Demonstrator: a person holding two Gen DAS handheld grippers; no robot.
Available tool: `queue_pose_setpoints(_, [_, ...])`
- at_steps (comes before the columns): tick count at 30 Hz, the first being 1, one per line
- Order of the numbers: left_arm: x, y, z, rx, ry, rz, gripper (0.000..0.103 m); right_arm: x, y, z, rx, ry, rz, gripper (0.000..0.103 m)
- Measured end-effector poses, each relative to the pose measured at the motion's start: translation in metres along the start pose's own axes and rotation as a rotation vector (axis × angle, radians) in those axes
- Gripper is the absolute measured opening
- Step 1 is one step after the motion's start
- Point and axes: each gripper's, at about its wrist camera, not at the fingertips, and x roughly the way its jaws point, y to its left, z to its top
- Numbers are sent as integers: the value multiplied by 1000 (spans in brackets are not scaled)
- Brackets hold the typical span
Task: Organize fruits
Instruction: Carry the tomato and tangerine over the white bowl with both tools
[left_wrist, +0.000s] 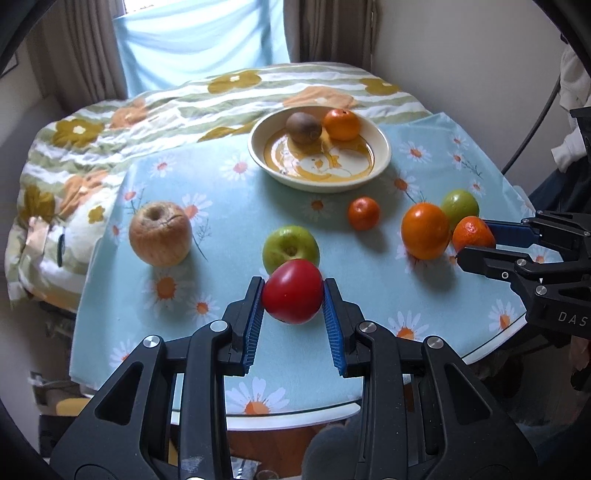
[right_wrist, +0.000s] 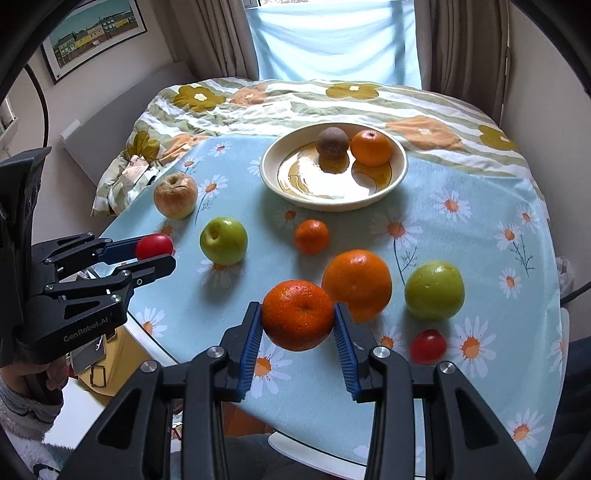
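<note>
My left gripper (left_wrist: 293, 295) is shut on a red tomato (left_wrist: 293, 291), held above the table near a green apple (left_wrist: 290, 247). It also shows in the right wrist view (right_wrist: 155, 254). My right gripper (right_wrist: 298, 319) is shut on a mandarin (right_wrist: 297, 314), held above the cloth; it shows in the left wrist view (left_wrist: 476, 240). A cream bowl (left_wrist: 380, 155) at the back holds a kiwi (left_wrist: 303, 127) and an orange (left_wrist: 341, 123).
On the daisy cloth lie a wrinkled apple (left_wrist: 160, 232), a small mandarin (left_wrist: 364, 213), a big orange (left_wrist: 424, 230), a second green apple (right_wrist: 434, 290) and a second tomato (right_wrist: 428, 346). A flowered blanket (left_wrist: 110, 125) covers the far side. The table edge (left_wrist: 295, 417) is near.
</note>
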Motion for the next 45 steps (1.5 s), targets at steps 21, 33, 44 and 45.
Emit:
queue_pose_setpoints(21, [-10, -6, 93, -28, -139, 39, 36, -27, -33, 76, -74, -104, 21, 36])
queue_pose_setpoints(33, [65, 16, 153, 28, -87, -48, 36, 9, -57, 118, 34, -88, -54, 36])
queue_pose_setpoints(44, [147, 29, 182, 81, 7, -101, 36, 51, -77, 142, 142, -47, -100, 36])
queue_pose_setpoints(45, [152, 30, 183, 84, 11, -102, 36, 54, -78, 143, 149, -42, -101, 36])
